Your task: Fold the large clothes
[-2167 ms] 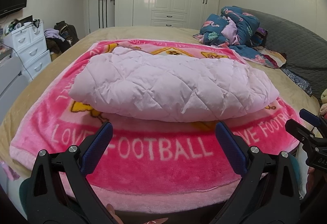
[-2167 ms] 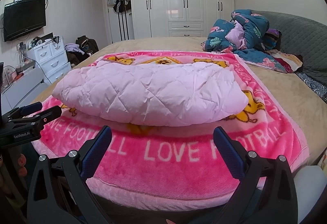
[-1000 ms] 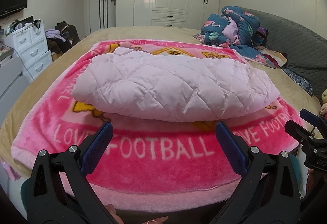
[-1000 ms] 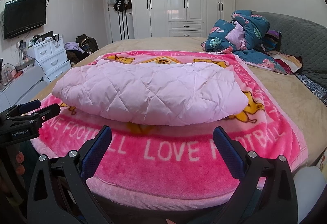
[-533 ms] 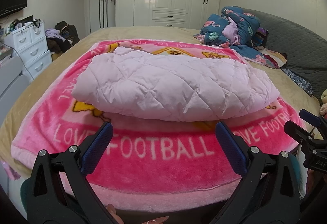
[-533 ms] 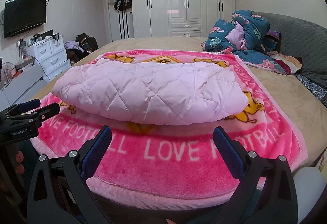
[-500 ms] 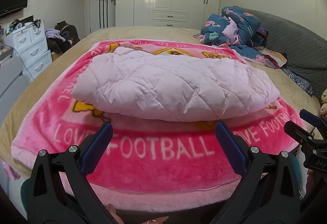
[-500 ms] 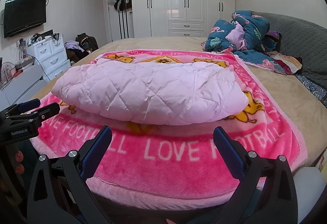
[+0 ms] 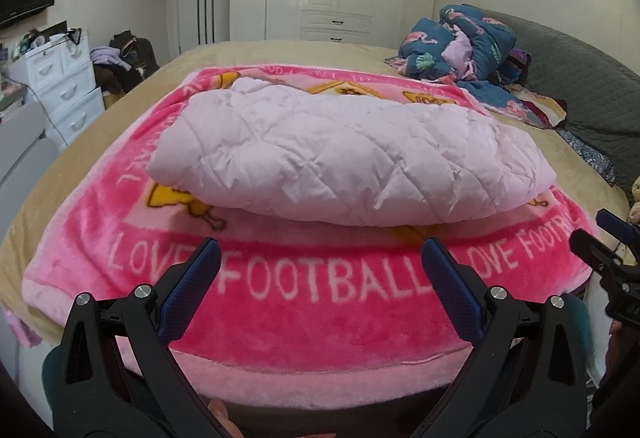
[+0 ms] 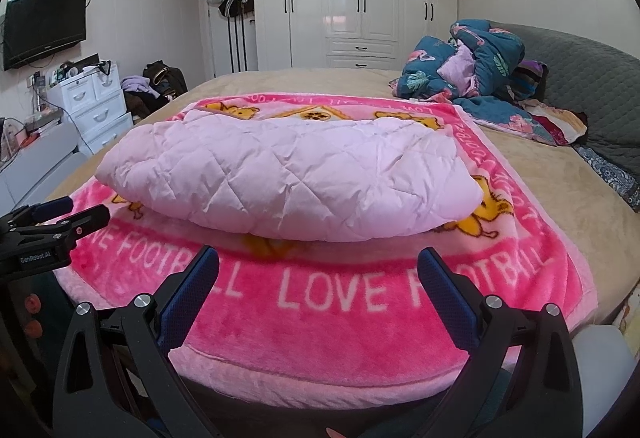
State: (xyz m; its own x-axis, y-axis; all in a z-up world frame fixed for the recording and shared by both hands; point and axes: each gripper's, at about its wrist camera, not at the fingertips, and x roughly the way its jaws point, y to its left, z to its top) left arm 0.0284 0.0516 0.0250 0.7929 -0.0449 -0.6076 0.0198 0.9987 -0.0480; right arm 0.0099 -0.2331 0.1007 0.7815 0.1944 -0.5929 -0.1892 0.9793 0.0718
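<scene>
Pale-pink quilted padding — a folded quilted coat [image 9: 344,158] — lies across the middle of a bright pink "LOVE FOOTBALL" fleece blanket [image 9: 320,302] on the tan bed [image 10: 560,174]. The left gripper [image 9: 320,258] and right gripper [image 10: 319,266] hover over the blanket's near edge — jaws spread wide, gripping nothing, short of the coat.
</scene>
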